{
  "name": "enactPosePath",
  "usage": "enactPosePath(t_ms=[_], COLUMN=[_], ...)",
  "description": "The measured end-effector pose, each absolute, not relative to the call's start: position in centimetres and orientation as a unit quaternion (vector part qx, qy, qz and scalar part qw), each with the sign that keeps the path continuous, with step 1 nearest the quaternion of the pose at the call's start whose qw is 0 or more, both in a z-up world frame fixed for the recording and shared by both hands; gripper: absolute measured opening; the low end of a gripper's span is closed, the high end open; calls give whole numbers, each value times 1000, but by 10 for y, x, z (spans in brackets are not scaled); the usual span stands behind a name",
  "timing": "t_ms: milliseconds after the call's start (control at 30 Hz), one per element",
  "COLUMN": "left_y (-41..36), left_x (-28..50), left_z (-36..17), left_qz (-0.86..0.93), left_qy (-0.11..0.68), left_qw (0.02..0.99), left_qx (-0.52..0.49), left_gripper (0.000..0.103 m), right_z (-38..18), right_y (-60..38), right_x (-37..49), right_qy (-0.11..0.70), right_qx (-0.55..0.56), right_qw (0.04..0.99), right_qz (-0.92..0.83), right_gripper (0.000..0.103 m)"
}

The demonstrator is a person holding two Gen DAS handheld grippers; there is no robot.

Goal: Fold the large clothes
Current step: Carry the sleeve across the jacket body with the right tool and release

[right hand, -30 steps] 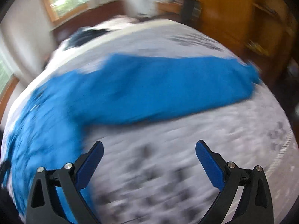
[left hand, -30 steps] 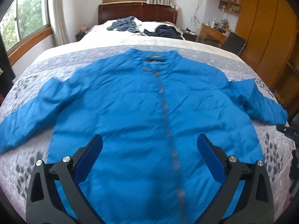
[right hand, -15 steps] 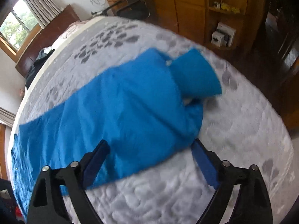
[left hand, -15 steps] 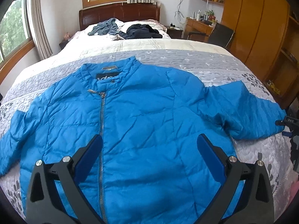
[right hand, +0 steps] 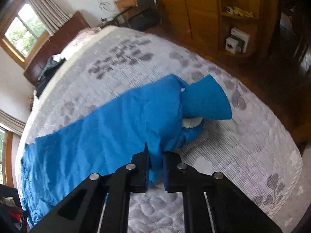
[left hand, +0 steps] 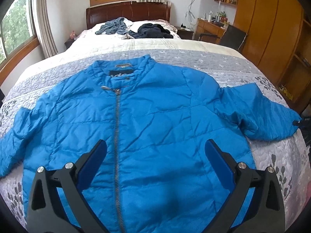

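A grey patterned bedspread (left hand: 194, 58) carries a bright blue quilted jacket (left hand: 155, 120), spread front up, zipped to the collar, sleeves out to both sides. The left gripper (left hand: 155, 155) hangs over its lower front, fingers wide apart and empty. The right gripper (right hand: 155, 165) is pinched onto the crumpled sleeve (right hand: 136, 120) near its cuff.
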State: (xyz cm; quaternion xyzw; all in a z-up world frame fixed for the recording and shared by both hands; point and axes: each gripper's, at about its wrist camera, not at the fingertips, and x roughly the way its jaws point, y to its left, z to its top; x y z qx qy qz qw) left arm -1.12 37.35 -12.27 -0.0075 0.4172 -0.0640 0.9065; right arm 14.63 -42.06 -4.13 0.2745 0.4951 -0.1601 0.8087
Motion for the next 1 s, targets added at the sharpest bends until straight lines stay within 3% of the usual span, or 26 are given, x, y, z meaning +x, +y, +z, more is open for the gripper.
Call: enactPosePath(t_ms=[233,567,1000], left_y=[417,483,528], left_x=[-19,-14,-15], left_z=[-122,-125,-119], left_qz=[-41,-4,-1], left_qy=[415,416,402], left_qw=[909,907,912], left_qx=[-20,-64,-84], left_gripper=[100,100,100], right_z=[-5,92,77], right_y=[-396,-244,-7], right_x=[144,164,188], right_qy=[462,411,436], right_qx=[257,161,50], right_qw=[834,897,879], right_qz=[-158,-14,186], right_gripper=[8,7,7])
